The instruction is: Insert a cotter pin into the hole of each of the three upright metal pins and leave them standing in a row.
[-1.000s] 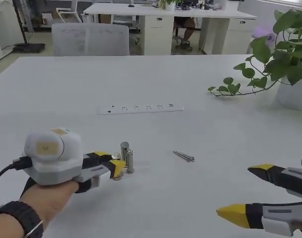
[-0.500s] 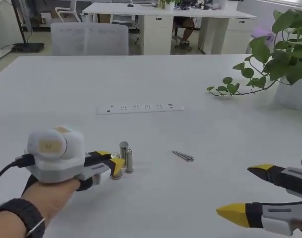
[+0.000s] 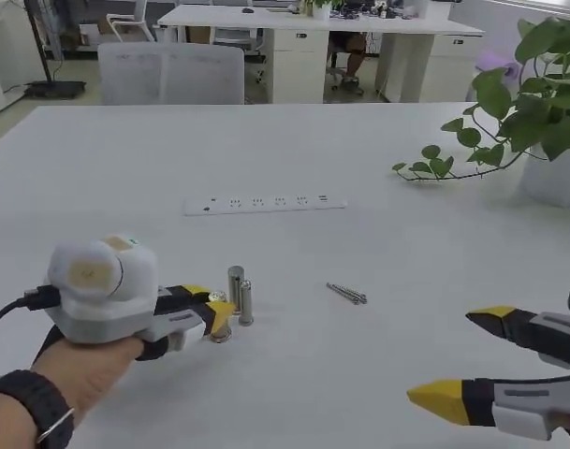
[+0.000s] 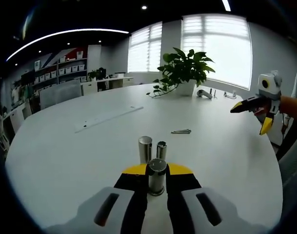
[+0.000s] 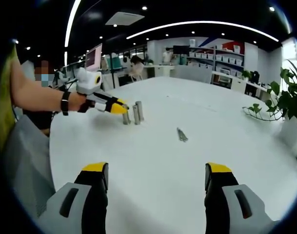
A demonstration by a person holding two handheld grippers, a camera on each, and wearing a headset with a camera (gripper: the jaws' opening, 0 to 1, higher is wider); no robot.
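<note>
My left tool (image 4: 158, 169) is clamped on the nearest pin (image 4: 157, 176), its jaws pressed against both sides of the shaft, and the pin stands upright on the bench (image 3: 266, 150). Just behind it stand the tall pin (image 4: 145, 149) and the short pin (image 4: 161, 150), also upright and close together. The three make more of a tight cluster than a neat row.

The cotter pins (image 3: 346, 295) lie in a small bundle flat on the bench, off to the right of the metal pins and well apart from them. They are too small for me to count. I see nothing poking through any of the three pins, so I judge that no cotter pin has gone in yet.

My right tool (image 5: 156, 168) hangs spread wide with nothing between its jaws, near the bench edge and short of the bundle.

So the work is at its start: one pin is steadied, all three insertions are left, and then the pins need lining up.
</note>
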